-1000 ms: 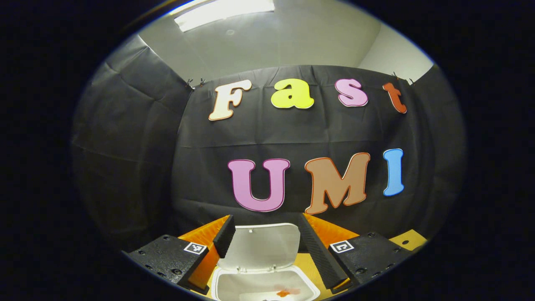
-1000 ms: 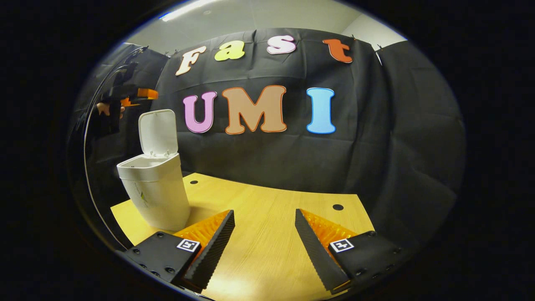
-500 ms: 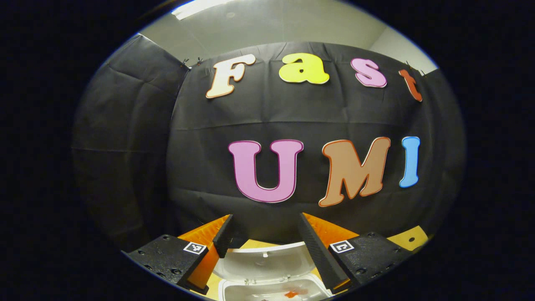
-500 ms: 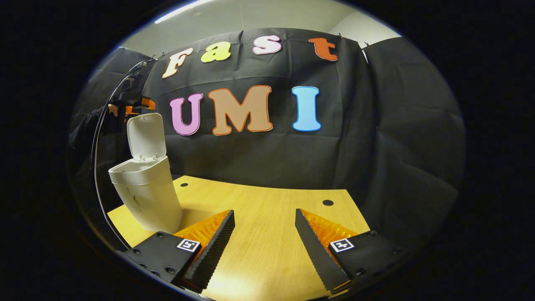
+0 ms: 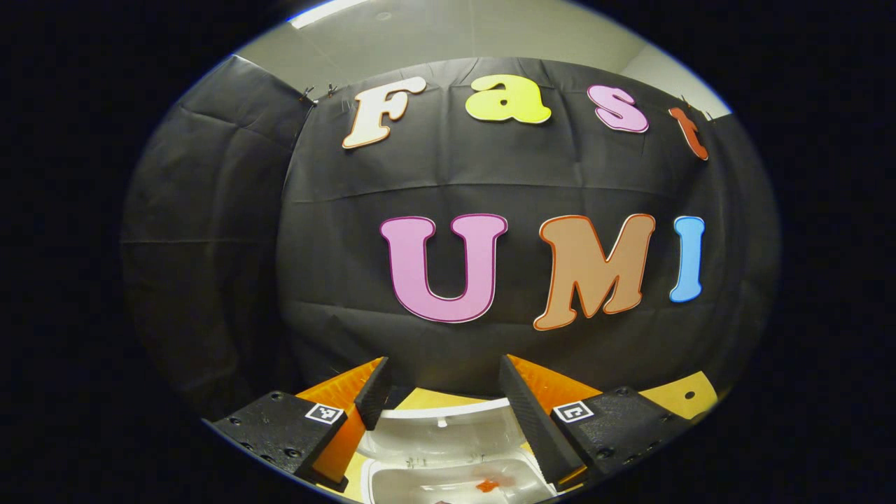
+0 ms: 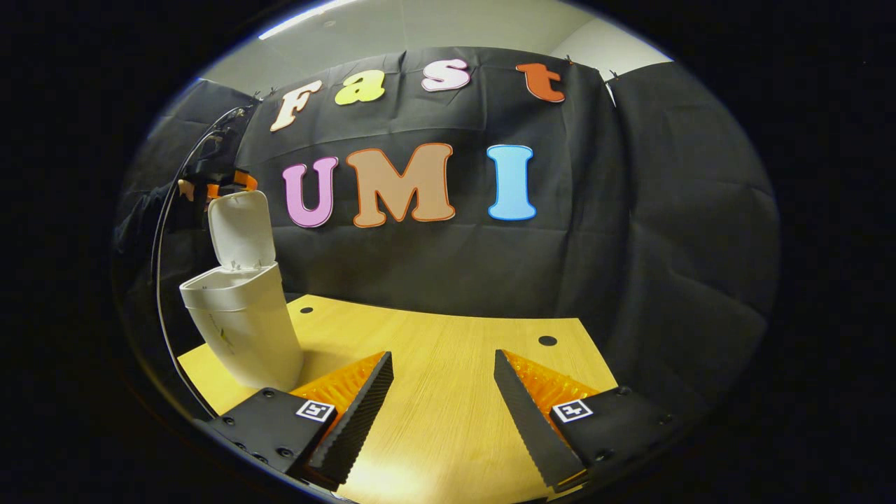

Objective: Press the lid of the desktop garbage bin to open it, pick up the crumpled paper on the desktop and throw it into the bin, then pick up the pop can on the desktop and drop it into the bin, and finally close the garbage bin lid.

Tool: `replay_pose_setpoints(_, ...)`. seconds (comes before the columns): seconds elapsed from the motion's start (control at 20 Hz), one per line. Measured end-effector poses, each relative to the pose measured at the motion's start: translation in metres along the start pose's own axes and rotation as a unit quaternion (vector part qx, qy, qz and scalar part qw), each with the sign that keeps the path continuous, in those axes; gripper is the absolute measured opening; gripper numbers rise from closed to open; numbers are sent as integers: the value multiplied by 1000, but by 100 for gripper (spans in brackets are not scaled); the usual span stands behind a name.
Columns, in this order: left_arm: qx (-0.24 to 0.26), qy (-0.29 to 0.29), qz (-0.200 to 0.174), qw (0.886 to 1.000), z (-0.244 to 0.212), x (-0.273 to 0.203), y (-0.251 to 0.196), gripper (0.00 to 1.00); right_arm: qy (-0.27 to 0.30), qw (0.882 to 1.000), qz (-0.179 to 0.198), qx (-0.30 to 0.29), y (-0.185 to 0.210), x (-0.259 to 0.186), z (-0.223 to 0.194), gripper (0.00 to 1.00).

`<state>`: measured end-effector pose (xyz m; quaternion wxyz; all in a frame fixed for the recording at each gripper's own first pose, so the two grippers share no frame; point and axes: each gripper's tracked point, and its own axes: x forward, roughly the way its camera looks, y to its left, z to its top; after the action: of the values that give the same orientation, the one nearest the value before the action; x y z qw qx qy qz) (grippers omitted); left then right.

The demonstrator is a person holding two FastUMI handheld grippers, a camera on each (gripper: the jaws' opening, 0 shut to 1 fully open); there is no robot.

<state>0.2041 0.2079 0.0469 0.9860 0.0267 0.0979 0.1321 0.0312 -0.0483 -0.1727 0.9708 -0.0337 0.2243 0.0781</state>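
Left tool (image 5: 442,392), fingers spread, hovers above the bin's raised lid (image 5: 437,437) at bottom centre; the bin (image 5: 448,483) is cut off below.

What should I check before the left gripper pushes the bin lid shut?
1. Lid standing open on the bin: ok.
2. Left gripper open, holding nothing: ok.
3. Left gripper above the lid's top edge: ok, seen in the right gripper view.
4. Trash inside the bin: something orange-red lies in it; paper and can cannot tell.
5. Right gripper open, over bare table, away from the bin: ok.
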Motion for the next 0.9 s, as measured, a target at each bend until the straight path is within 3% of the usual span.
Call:
replay_pose_setpoints(0.2, -3, -6, -2, 1000, -6, -24, -5, 93, 1, 1000, 16, -8, 9, 5, -1, 100)
replay_pose_setpoints(0.45, -15, -1, -8, 1000, -20, -54, -12, 93, 2, 999, 35, -15, 20, 8, 0, 96)
replay_pose_setpoints(0.5, -21, 1, -10, 1000, -23, -60, -13, 93, 3, 999, 38, -16, 21, 9, -1, 100)
replay_pose_setpoints(0.55, -25, 4, -13, 1000, -26, -65, -16, 93, 4, 999, 42, -17, 23, 10, -1, 96)
replay_pose_setpoints(0.9, -26, 40, -22, 999, -69, -101, -29, 92, 7, 999, 51, -17, 26, 8, -5, 100)
